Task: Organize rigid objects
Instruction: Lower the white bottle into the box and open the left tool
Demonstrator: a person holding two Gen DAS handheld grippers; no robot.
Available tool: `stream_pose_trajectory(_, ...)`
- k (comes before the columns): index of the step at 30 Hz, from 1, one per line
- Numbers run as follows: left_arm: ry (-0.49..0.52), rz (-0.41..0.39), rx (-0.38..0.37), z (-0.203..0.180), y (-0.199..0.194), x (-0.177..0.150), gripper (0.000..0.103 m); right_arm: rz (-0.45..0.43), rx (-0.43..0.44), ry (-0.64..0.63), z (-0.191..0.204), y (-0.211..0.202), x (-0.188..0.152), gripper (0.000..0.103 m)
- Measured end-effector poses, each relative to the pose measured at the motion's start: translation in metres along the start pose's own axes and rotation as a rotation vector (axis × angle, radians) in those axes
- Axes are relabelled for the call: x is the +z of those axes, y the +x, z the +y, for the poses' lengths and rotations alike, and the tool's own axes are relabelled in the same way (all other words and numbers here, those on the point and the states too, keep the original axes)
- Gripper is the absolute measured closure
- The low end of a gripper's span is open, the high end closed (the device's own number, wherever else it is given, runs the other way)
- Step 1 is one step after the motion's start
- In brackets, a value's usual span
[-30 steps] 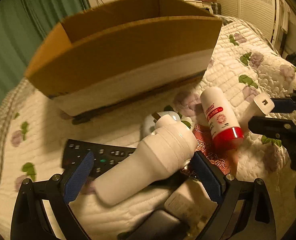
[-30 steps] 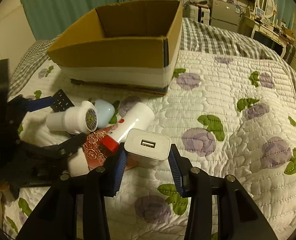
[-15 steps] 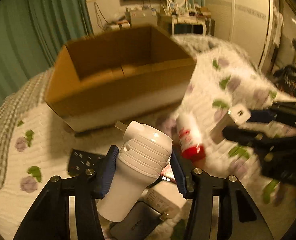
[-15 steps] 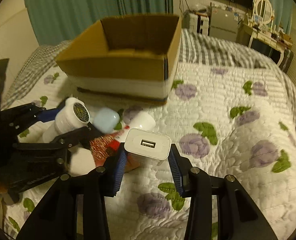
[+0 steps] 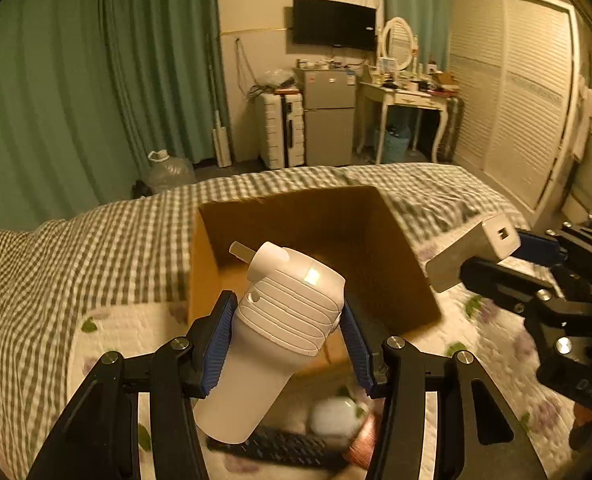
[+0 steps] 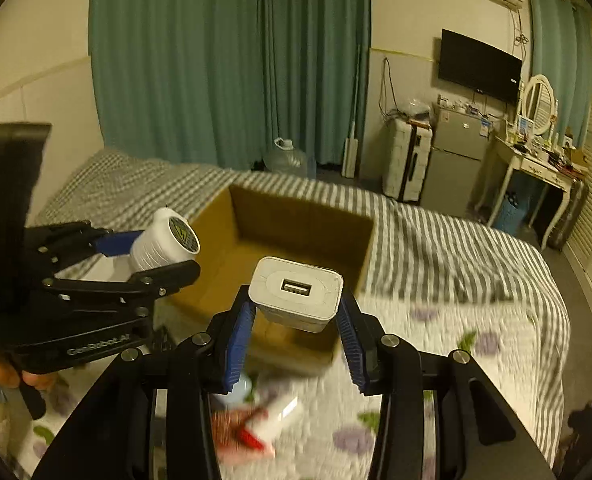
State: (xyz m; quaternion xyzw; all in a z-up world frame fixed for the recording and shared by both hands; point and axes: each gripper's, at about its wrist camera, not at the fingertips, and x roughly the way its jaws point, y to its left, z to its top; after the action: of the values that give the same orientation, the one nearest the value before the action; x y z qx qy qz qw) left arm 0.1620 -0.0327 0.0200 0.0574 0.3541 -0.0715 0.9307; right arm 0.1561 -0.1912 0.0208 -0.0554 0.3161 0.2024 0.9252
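The left tongs [image 5: 283, 344] are pinched on a white ribbed plastic bottle with a stubby spout [image 5: 271, 332], which is held tilted above the near edge of an open brown cardboard box [image 5: 316, 240] standing on the bed. The bottle appears stiff and probably light; its ribbed upper body, where the blue pads [image 5: 215, 344] bear, gives a surer hold than the smooth lower half, which looks slippery. Inside the box only bare cardboard floor [image 6: 255, 248] is seen; the near part is hidden, so whether anything lies there cannot be told. The right tongs [image 6: 296, 320] are pressed on a white square USB wall charger [image 6: 296, 294], gripped by its flat sides and held over the box's near wall. It is judged hard, compact and little harmed by a short drop. On the floral quilt [image 6: 436, 344] below, a black remote control [image 5: 279, 448] and a red-capped white tube [image 6: 271, 420] are left, blurred.
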Motion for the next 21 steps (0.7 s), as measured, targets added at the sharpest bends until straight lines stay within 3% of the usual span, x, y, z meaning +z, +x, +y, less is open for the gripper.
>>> stream_pose_trajectory(7, -0.008, 0.033, 0.018, 0.011, 0.056, -0.006, 0.051, 0.078, 0.019, -0.011, -0.008, 0.063, 0.004, 0.062)
stream_pose_trajectory(11, -0.016, 0.037, -0.010, 0.013, 0.079, -0.005, 0.051, 0.129, 0.035, -0.020, -0.010, 0.085, -0.006, 0.062)
stream_pose_trajectory(19, -0.018, 0.030, -0.004, 0.014, 0.082, -0.001, 0.047, 0.151, 0.063, -0.008, -0.013, 0.104, -0.013, 0.062)
stream_pose_trajectory(20, -0.027, 0.036, -0.002, 0.016, 0.081, 0.000, 0.047, 0.150, 0.056, 0.002, -0.015, 0.104, -0.013, 0.060)
stream_pose_trajectory(21, -0.036, 0.036, 0.005, 0.017, 0.079, 0.001, 0.047, 0.136, 0.044, 0.016, -0.018, 0.102, -0.013, 0.048)
